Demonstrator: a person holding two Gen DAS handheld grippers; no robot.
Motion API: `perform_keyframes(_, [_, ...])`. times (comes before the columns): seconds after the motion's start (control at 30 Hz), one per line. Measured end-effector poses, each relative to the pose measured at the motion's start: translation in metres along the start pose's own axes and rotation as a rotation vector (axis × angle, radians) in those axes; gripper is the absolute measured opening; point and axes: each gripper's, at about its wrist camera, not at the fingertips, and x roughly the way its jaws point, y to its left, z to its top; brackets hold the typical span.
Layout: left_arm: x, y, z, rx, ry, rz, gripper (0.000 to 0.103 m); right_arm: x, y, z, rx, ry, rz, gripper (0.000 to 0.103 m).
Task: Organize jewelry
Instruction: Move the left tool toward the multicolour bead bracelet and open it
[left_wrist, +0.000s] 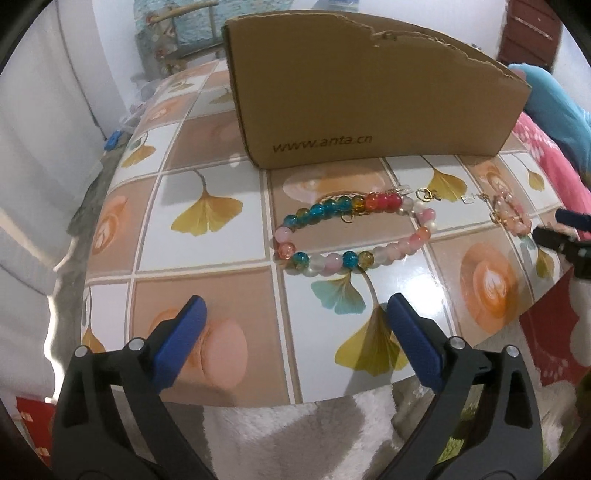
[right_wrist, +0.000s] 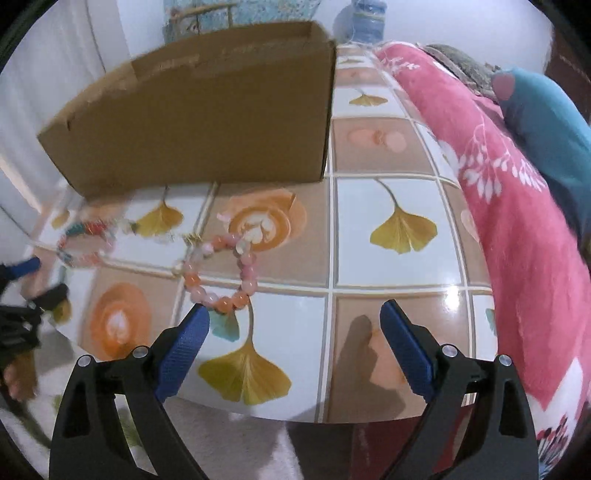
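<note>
We hold both grippers, left (left_wrist: 295, 325) and right (right_wrist: 293, 332), with fingers spread and empty. Two bead bracelets, multicoloured (left_wrist: 351, 230) and pink (right_wrist: 221, 273), lie on the surface (right_wrist: 388, 240) before a cardboard box (left_wrist: 369, 92).

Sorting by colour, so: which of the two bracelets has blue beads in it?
The multicoloured bracelet, the larger loop lying before the cardboard box. The other bracelet is all pink and orange.

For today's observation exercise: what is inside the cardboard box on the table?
The cardboard box shows only its outer walls and torn top rim; its inside is hidden in both views. The two bead bracelets lie outside, on the table before it.
</note>
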Motion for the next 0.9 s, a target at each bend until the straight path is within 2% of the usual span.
perform_keyframes(0.13, [0.002,0.0,0.0,-0.003,0.006,0.011,0.096,0.012,-0.003,-0.003,0.002,0.002,0.005,0.096])
perform_keyframes(0.43, [0.006,0.003,0.006,-0.029,0.032,0.002,0.096,0.003,-0.006,-0.005,0.011,-0.014,0.017,0.096])
perform_keyframes(0.63, [0.005,0.003,0.005,-0.024,0.012,-0.001,0.096,0.001,-0.007,-0.009,-0.007,-0.05,0.023,0.096])
perform_keyframes(0.73, [0.004,0.004,0.005,-0.01,0.017,-0.014,0.096,-0.012,-0.009,-0.006,0.026,-0.085,0.009,0.096])
perform_keyframes(0.83, [-0.004,0.011,0.004,-0.025,-0.03,-0.025,0.096,-0.039,-0.005,-0.002,0.037,-0.179,0.057,0.096])
perform_keyframes(0.9, [-0.013,0.019,0.004,-0.058,-0.079,-0.063,0.095,-0.053,0.004,0.002,0.034,-0.214,0.163,0.096])
